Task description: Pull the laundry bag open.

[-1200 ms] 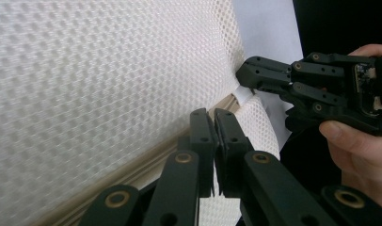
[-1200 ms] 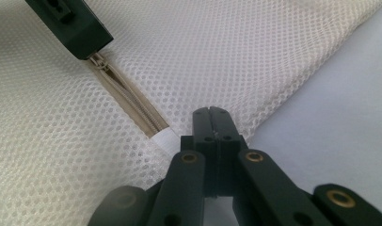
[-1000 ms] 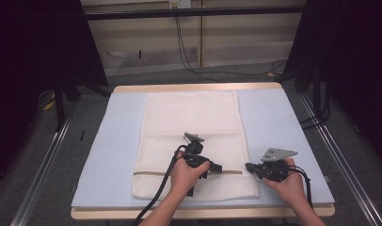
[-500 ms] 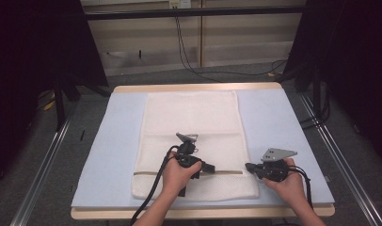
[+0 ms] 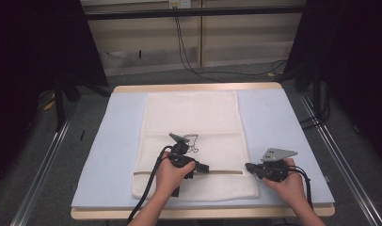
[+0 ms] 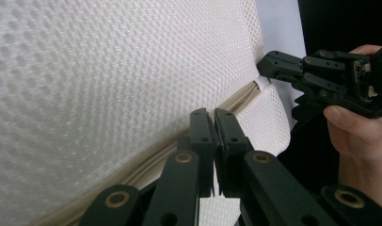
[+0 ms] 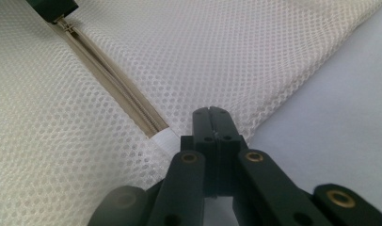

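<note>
Two hand-held grippers work the zipper of a white mesh laundry bag lying flat on the pale blue worktop, near its front edge. We see the left gripper with its fingers pressed together on the zipper's slider, partway along the beige zipper tape, and the right gripper with its fingers pinched shut on the bag's mesh at the white end tab of the zipper (the anchoring hold, as we read it). The risk from here, in our judgement, is a slip: the small slider could escape the narrow finger tips if the pull runs off the line of the teeth, or the loose mesh could bunch and snag in the track should the right-hand hold give way and let the fabric go slack. The bag itself looks thin and limp, a fine honeycomb weave lying smooth with hardly a wrinkle, its zipper running straight across the near end, and a small dark printed drawing at its middle.
</note>
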